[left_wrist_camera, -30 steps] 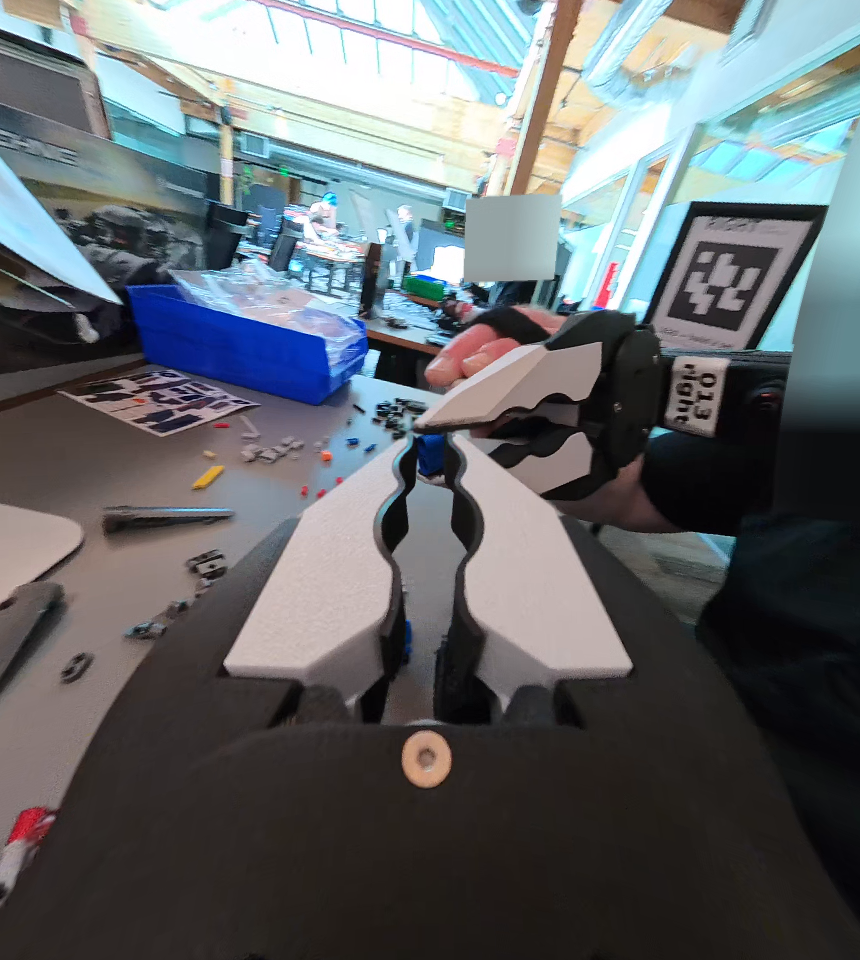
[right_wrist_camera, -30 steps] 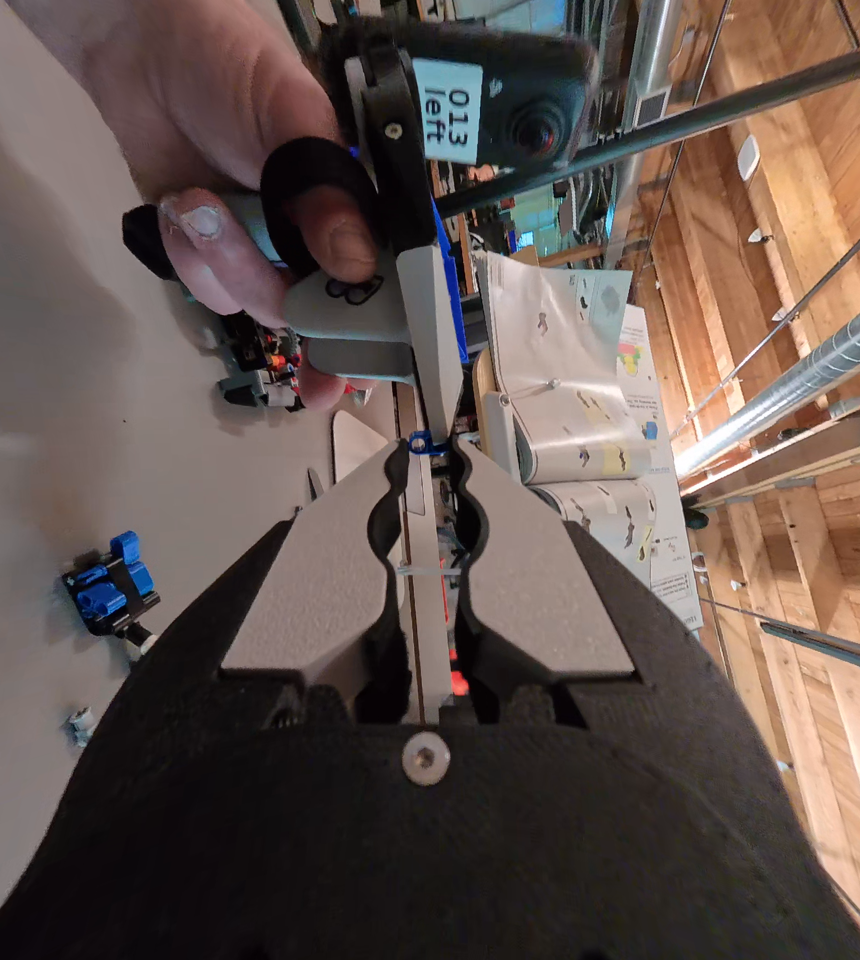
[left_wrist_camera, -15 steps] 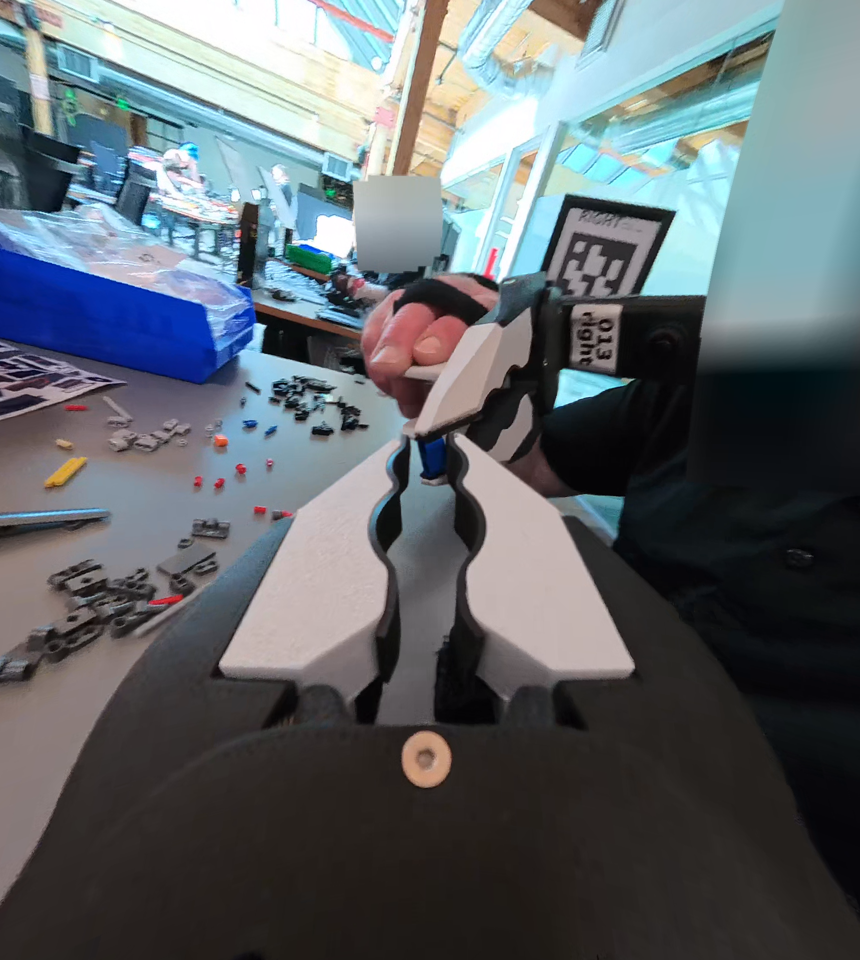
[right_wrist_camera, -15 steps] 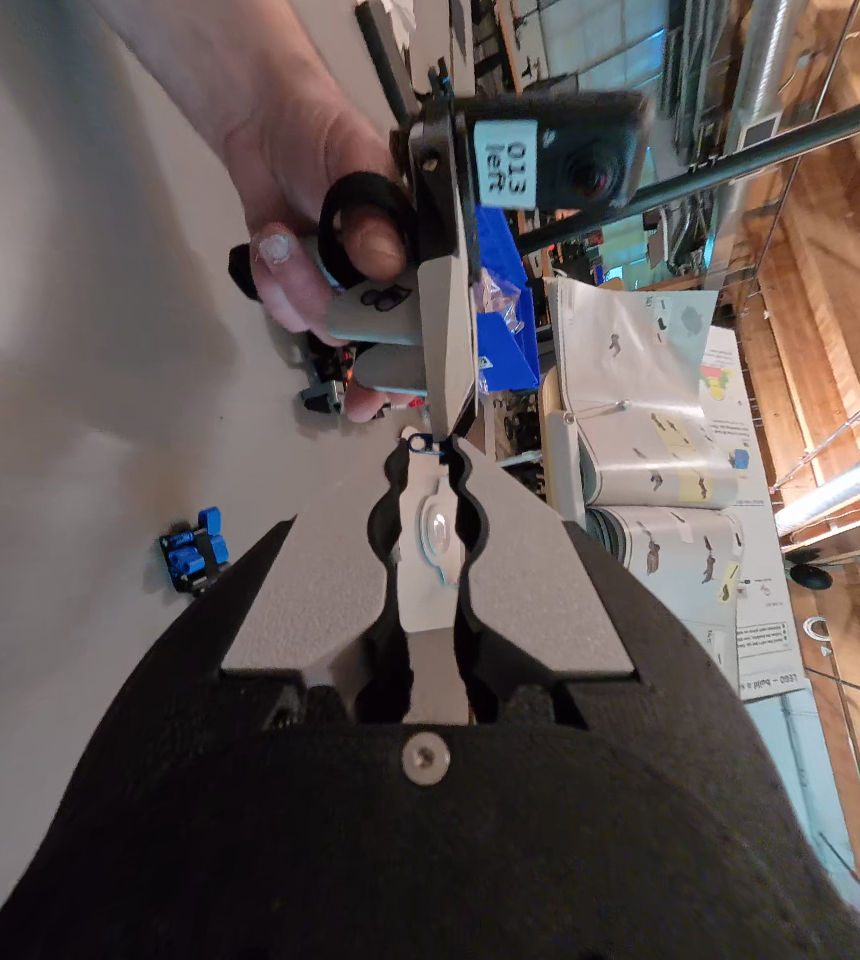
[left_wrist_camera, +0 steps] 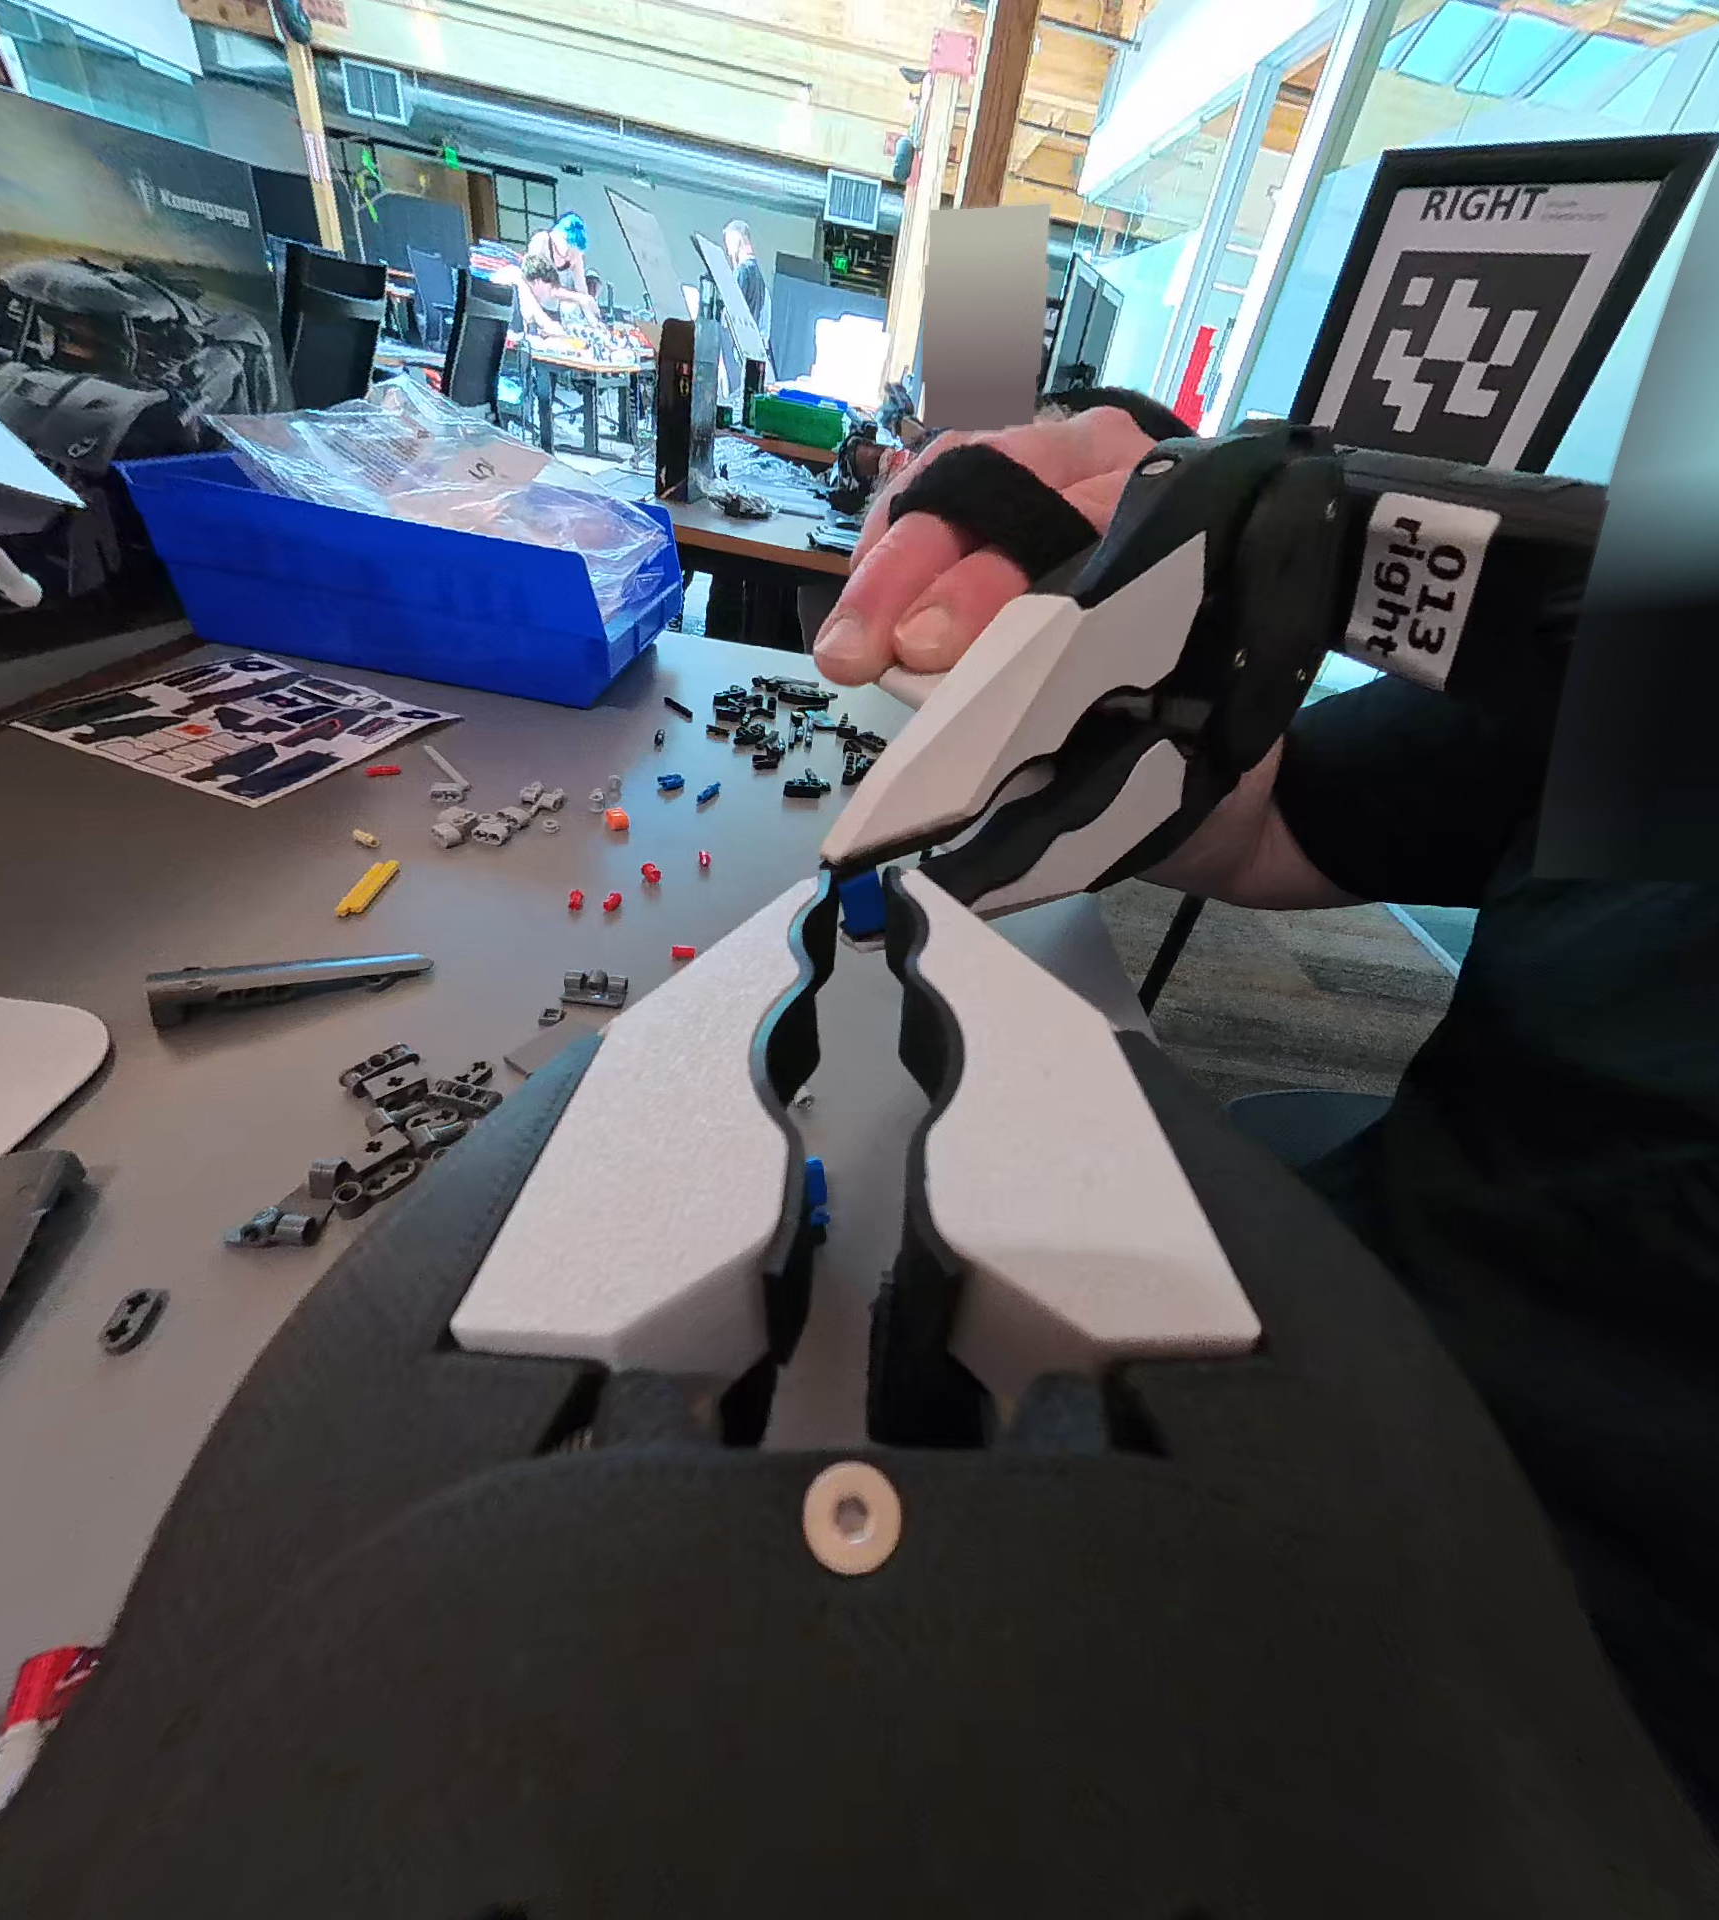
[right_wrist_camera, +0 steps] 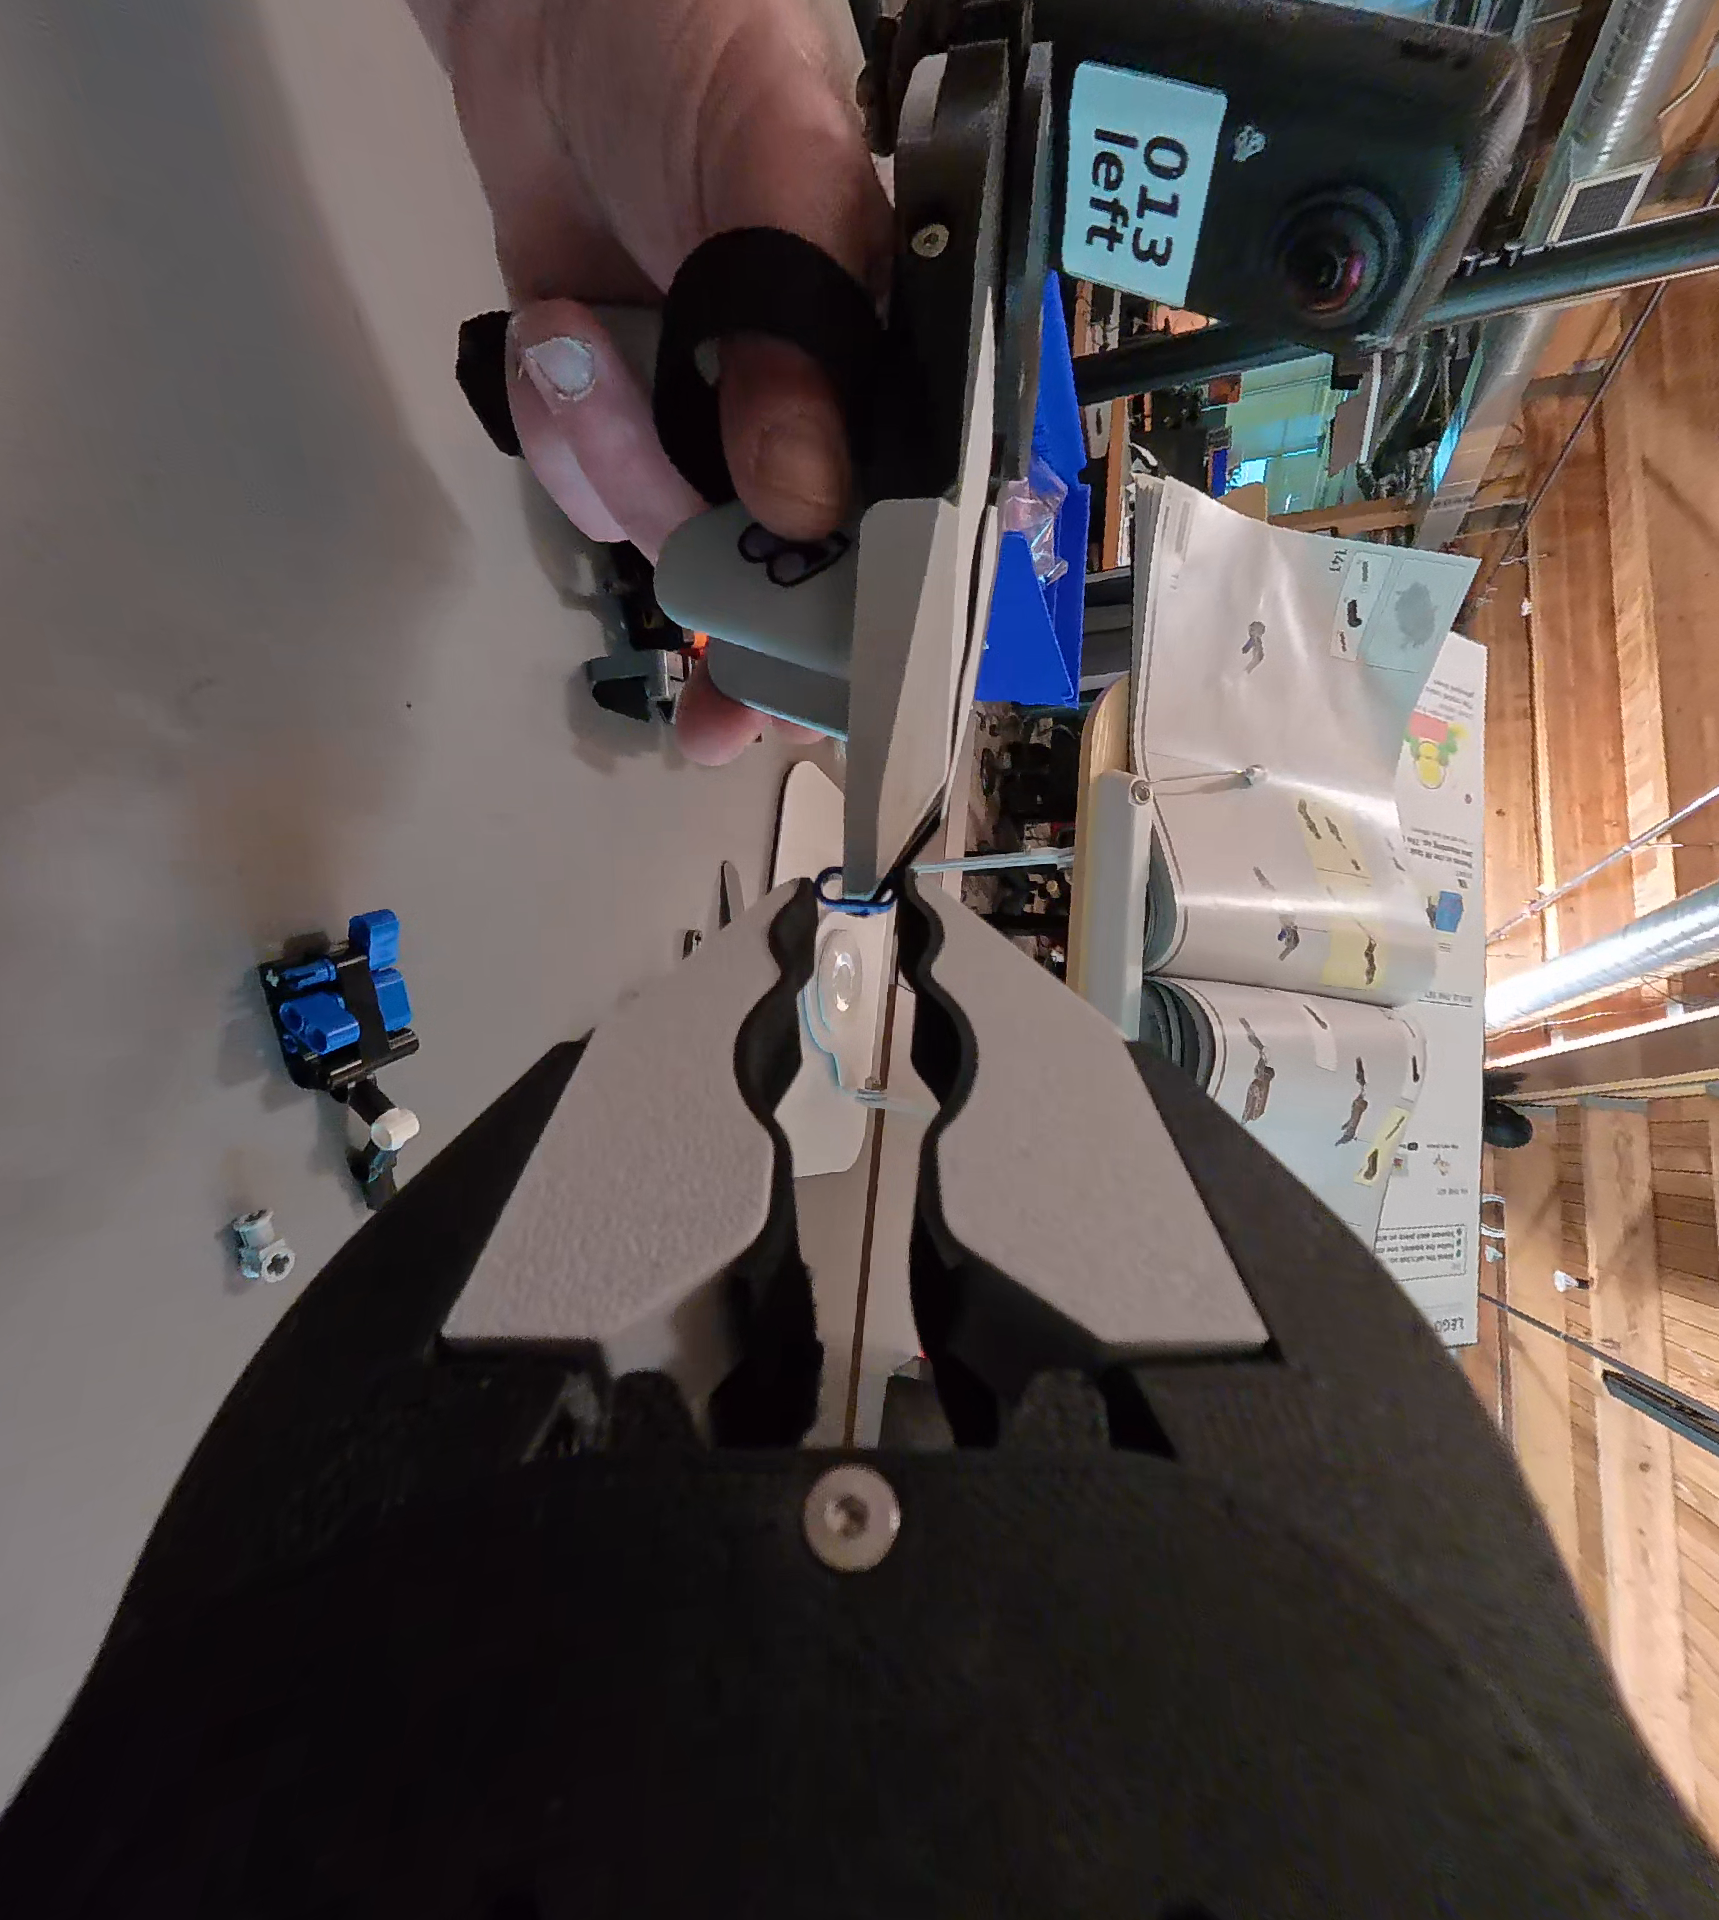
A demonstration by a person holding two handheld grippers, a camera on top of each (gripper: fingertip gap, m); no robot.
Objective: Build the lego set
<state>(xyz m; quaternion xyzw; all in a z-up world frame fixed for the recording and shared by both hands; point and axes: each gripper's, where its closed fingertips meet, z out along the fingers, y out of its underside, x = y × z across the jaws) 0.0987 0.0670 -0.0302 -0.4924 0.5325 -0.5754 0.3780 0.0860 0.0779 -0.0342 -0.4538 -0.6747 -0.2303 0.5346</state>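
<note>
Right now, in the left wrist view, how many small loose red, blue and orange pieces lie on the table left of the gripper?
Red pieces: 6
Blue pieces: 2
Orange pieces: 1
Total: 9

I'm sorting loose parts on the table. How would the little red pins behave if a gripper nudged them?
The red pins look short and round-bodied, so they would probably roll or scatter. They look tiny and light, likely skidding easily on the smooth grey table. Hard plastic, probably stiff.

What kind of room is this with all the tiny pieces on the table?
Probably a big open workshop or office used for building toy brick sets. Small plastic building pieces litter the grey table, an open instruction booklet stands nearby, and more worktables sit behind.
</note>
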